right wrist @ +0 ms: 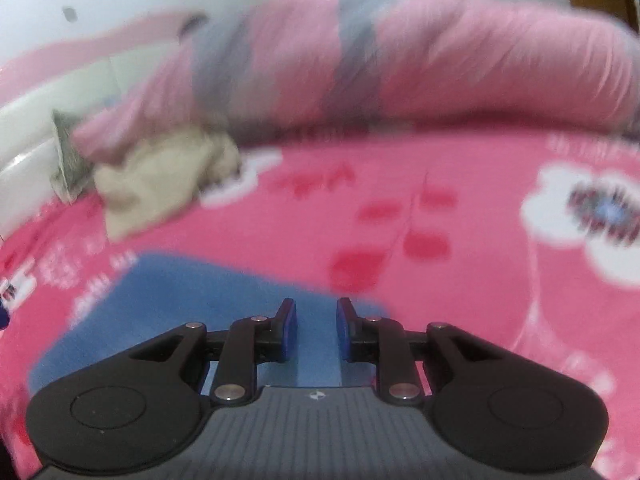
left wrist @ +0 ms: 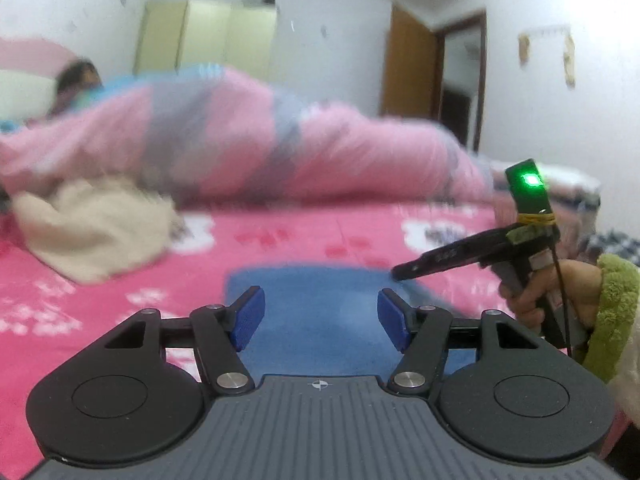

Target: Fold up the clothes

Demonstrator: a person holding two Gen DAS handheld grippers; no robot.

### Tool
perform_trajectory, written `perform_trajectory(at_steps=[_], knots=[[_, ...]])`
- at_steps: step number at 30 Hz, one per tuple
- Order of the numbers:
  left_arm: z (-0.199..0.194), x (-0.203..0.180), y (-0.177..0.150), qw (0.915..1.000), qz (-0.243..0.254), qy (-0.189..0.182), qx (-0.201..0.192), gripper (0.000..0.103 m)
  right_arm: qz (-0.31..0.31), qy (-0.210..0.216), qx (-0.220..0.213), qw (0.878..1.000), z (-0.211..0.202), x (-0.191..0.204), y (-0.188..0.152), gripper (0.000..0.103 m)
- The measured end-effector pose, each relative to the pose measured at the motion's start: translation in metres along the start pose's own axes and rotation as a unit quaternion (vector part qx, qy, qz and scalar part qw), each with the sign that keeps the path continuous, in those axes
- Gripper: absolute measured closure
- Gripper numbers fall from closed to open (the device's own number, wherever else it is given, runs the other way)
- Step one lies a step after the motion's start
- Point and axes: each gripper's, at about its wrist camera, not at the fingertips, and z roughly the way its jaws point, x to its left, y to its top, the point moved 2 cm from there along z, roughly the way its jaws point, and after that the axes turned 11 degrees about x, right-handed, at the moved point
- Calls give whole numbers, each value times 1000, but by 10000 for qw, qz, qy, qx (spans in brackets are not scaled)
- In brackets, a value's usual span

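The left tongs [left wrist: 320, 316] stand wide and the right tongs [right wrist: 316, 330] narrow, both empty above the blue cloth [left wrist: 320, 292] on the bed [left wrist: 300, 236].

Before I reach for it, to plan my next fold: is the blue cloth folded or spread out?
Folded, it seems: the blue cloth lies as a compact flat rectangle on the pink bedsheet. Blur hides the layers.

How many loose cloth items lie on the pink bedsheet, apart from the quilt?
2. A flat blue cloth lies right under both grippers; a crumpled beige garment sits far left, against the quilt. More may be hidden under the quilt.
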Motion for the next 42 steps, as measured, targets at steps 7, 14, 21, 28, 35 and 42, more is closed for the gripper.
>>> perform_trajectory(at_steps=[7, 14, 21, 28, 35, 42], knots=[[24, 14, -15, 9990, -112, -214, 377, 40, 18, 210, -295, 9993, -4, -12, -14, 82], [21, 15, -21, 9990, 47, -356, 270, 39, -614, 633, -820, 9927, -88, 21, -53, 79], [20, 12, -24, 9992, 184, -315, 185, 38, -1608, 145, -398, 9861, -73, 66, -115, 64], [18, 8, -26, 9991, 325, -207, 150, 38, -1804, -298, -759, 9802, -95, 89, -120, 64], [14, 5, -22, 9988, 381, -119, 266, 38, 74, -124, -1105, 9938, -119, 33, -131, 60], [-7, -2, -19, 9996, 181, 158, 139, 37, 2531, 102, -1652, 9532, -165, -61, -152, 60]])
